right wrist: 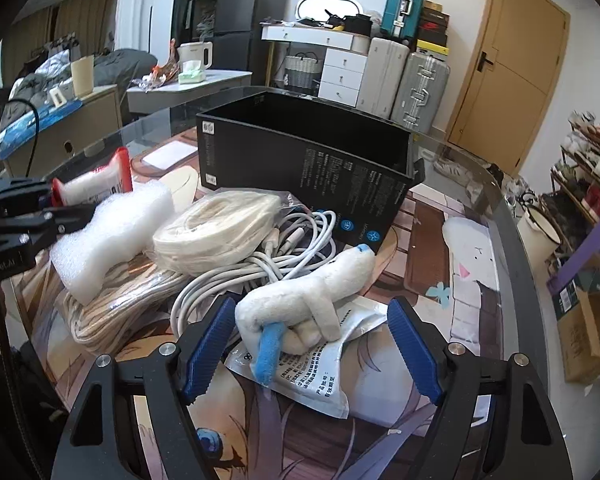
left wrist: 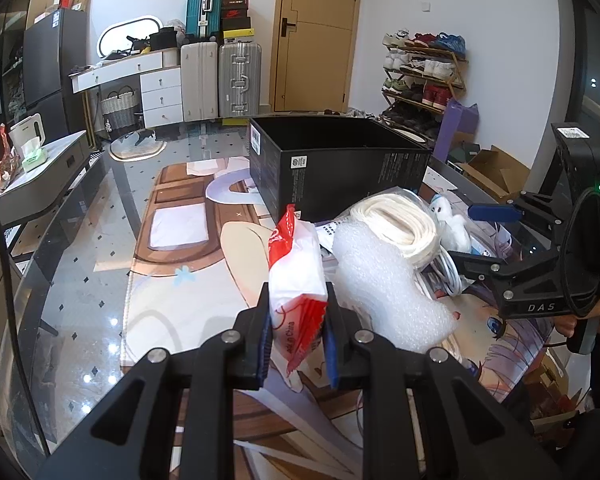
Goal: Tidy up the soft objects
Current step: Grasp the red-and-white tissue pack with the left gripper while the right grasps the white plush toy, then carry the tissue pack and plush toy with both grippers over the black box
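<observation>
My left gripper [left wrist: 298,344] is shut on a red-and-white tissue pack [left wrist: 298,276] and holds it above the printed mat, in front of the open black box [left wrist: 332,168]. The pack also shows at the left of the right wrist view [right wrist: 94,186]. My right gripper [right wrist: 312,344] is open, its blue pads either side of a white plush toy with blue tips [right wrist: 312,296] that lies on a silver foil pouch [right wrist: 320,380]. White foam [left wrist: 384,288], a bagged coil of cream cord [right wrist: 216,232] and white cables [right wrist: 260,264] lie between the grippers.
The glass table [left wrist: 80,264] carries a printed anime mat [right wrist: 472,280]. A beige rope bundle [right wrist: 116,312] lies under the foam. My right gripper shows at the right of the left wrist view [left wrist: 488,236]. Suitcases, drawers, a shoe rack and cardboard boxes stand beyond the table.
</observation>
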{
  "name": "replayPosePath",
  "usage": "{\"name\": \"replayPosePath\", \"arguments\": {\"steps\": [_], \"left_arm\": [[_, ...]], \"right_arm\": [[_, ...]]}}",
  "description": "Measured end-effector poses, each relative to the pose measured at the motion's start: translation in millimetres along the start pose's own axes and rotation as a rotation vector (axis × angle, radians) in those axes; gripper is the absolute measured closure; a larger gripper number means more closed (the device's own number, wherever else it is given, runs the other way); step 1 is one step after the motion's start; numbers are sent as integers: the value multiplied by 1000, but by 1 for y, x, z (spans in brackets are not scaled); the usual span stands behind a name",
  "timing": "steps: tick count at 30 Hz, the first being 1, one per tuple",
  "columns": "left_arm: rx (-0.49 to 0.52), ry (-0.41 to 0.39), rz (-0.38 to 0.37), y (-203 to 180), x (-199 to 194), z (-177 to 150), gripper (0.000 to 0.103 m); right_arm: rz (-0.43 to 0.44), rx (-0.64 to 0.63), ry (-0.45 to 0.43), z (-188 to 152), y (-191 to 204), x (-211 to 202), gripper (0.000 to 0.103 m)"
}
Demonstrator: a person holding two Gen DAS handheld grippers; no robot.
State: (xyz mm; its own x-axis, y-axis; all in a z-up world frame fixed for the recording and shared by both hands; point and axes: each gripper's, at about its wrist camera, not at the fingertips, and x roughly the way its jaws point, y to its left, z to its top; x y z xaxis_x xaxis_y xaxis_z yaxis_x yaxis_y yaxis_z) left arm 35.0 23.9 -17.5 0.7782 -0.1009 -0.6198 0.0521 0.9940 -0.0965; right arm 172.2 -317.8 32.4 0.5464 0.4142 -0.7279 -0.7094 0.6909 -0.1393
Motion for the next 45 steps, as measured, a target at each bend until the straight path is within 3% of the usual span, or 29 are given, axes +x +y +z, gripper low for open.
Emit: {"name": "replayPosePath", "arguments": {"steps": [3, 5, 13, 32, 45], "left_arm": [[-2, -6, 3, 0, 0, 2, 84], [-4, -9, 3, 1, -2, 3, 84], [-9, -27, 8, 3, -8, 5, 84], [-1, -107, 6, 2, -21, 33, 84], [30, -164, -2, -1, -18, 73, 84]], "right_arm": [[45, 18, 6, 0, -2, 0, 38], [79, 29, 6, -1, -3, 0, 55], [113, 56, -19, -6, -7, -6, 68], [125, 73, -187, 11, -15, -59, 69], [136, 113, -246, 45, -30, -61, 69]]}}
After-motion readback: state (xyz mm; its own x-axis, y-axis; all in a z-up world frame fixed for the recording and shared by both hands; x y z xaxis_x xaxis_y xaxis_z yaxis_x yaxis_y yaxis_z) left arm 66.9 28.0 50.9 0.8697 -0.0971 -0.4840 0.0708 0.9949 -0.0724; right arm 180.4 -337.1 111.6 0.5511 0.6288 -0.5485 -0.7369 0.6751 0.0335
